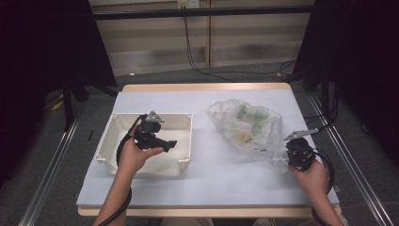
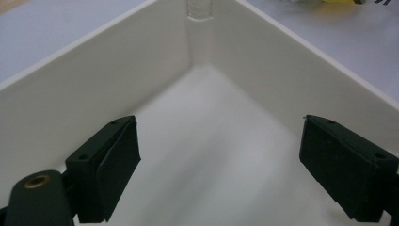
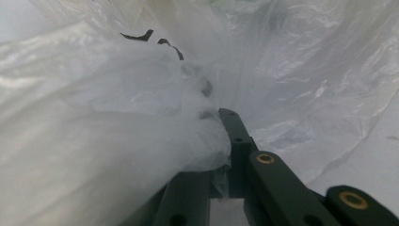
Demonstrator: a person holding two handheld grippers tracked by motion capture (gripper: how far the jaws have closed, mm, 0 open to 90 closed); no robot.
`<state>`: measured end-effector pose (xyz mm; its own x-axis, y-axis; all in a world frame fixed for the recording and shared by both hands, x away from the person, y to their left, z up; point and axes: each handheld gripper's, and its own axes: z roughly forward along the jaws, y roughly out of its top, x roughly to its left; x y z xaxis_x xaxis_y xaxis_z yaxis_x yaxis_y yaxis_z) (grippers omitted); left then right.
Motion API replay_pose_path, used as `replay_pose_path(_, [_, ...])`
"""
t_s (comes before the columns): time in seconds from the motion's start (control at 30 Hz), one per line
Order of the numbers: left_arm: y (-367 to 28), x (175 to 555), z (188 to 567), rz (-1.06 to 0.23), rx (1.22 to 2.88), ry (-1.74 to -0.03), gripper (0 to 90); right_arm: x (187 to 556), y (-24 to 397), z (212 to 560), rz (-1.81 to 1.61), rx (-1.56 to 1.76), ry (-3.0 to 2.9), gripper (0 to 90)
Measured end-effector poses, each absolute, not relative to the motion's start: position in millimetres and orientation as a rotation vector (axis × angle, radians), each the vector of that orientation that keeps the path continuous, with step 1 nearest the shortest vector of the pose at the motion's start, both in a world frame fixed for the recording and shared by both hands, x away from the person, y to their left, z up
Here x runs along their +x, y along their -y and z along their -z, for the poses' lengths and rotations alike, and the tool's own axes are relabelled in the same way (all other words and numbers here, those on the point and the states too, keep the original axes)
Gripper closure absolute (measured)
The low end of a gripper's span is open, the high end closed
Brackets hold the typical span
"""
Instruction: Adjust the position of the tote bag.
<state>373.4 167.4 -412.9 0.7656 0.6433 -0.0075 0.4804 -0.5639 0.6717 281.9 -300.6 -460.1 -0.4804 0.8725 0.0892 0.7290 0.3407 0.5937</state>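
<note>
High view first, starting from the white tray [image 1: 184, 123], which serves as the landmark: it sits on the pale table cover [image 1: 155, 188] toward the left side, and nothing can be seen lying in it. The left gripper [image 1: 170, 144] hangs over the tray's inside, held in the person's left hand [image 1: 134, 155], its tips pointing toward the tray's right wall. In the left gripper view its jaws stand spread wide with nothing between them, looking down into a bare corner of the tray [image 2: 197, 42] (a waiting posture, I would judge, ready to take whatever comes across).

Right of the tray, well apart from it, lies the clear plastic bag [image 1: 247, 127], crumpled, with greenish and yellowish items showing dimly through the film; what they are is too blurred to tell. Farther right again, at the bag's lower right corner, the right gripper [image 1: 291, 157] meets the bag's edge, carried by the right hand [image 1: 313, 176]. The right gripper view shows its jaws pressed together on a bunched fold of the plastic bag [image 3: 141, 141], the film gathered and puckered at the pinch. Gripping the corner this way likely lets the bag be lifted or dragged toward the tray and its contents tipped out there.
</note>
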Motion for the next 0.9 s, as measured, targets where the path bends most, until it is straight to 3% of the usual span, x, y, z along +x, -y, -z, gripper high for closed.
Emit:
replay_pose_path(0.3, [-162.9,373.7,408.2,-0.317,2.283,-0.812,12.6,279.0,297.4,452.3,-0.889,1.424,-2.36,69.3])
replay_pose_path(0.57, [-149.1,374.4,403.2,-0.299,2.299,-0.765,12.2,277.1,292.6,450.4,-0.879,1.396,-2.369,61.3])
replay_pose_path(0.9, [-124.3,369.3,389.6,-0.269,2.321,-0.685,14.4,272.2,296.8,445.3,-0.897,1.417,-2.354,58.6])
